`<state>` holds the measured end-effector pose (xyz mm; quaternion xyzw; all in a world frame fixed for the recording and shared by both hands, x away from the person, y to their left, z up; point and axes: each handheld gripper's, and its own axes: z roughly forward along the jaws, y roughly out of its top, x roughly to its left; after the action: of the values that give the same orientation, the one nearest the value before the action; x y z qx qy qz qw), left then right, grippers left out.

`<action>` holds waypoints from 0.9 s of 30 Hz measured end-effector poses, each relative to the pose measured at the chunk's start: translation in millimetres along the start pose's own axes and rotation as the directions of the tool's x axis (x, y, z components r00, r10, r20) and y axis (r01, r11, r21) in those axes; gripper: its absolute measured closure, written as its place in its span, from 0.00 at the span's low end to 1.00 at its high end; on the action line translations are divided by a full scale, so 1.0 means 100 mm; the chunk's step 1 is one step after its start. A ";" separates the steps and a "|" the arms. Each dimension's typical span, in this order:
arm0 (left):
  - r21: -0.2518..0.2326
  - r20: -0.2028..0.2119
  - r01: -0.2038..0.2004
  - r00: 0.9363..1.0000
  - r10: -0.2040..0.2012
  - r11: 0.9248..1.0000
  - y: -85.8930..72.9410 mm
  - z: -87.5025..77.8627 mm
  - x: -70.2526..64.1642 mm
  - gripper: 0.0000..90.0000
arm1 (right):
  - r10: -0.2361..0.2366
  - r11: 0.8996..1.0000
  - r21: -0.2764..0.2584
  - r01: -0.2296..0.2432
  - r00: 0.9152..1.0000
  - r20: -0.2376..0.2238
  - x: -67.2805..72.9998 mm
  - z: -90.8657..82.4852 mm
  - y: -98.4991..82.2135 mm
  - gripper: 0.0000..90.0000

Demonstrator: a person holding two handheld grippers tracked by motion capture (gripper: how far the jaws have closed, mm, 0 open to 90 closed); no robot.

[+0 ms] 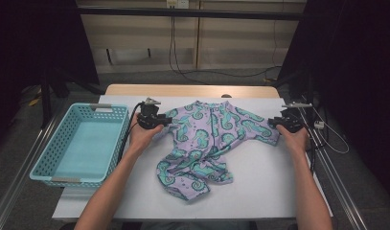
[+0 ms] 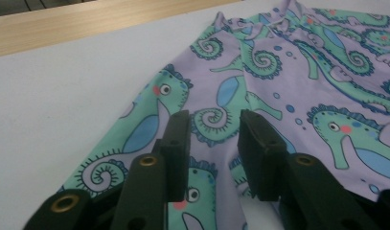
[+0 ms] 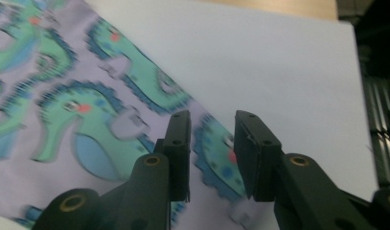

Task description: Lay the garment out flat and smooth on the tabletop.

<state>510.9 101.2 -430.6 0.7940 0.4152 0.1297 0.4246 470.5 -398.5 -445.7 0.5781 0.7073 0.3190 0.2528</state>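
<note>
Seahorse-print baby suit point(image 1: 209, 143) is spread on the white table cover point(image 1: 279, 187), its upper half laid flat with both sleeves drawn outward, while the lower half is still bunched and twisted toward the near edge. Going from left to right: a light blue basket point(image 1: 49, 163) is stood empty at the left edge of the table, well apart from the garment — it is judged to be the place meant for the suit once folded. Next, the left gripper point(image 1: 165, 121) is held low at the left sleeve; in the left gripper view its jaws are seen parted to a narrow gap over the sleeve fabric point(image 2: 216, 122), with nothing pinched between the pads. The suit's front, with its central placket, is laid face up between the two hands, presumably so that the sleeves can be folded in over it. At the far right, the right gripper point(image 1: 275, 125) is held at the end of the right sleeve point(image 3: 216, 153), its jaws likewise narrowly parted above the cloth and not gripping it. The sleeves seem to have been let go at full stretch — the wrinkled legs are judged to need smoothing next
</note>
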 end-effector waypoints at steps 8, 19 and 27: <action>0.039 0.012 -0.021 1.000 0.021 0.999 -0.12 0.05 -0.04 0.72 | 0.059 0.997 0.043 -0.061 0.998 0.038 -0.12 0.10 -0.11 0.82; 0.035 -0.023 -0.036 0.999 0.037 0.999 -0.18 -0.04 -0.03 0.68 | 0.051 0.998 0.031 -0.055 0.991 0.125 -0.25 0.18 -0.06 1.00; 0.025 0.039 -0.096 0.995 0.095 0.995 -0.17 -0.01 -0.24 0.79 | -0.014 1.000 -0.007 0.015 1.000 0.014 -0.07 0.00 -0.06 0.82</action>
<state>486.3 88.2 -439.5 0.8209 0.3703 0.1296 0.4151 467.5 -405.8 -450.0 0.5742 0.7085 0.3157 0.2621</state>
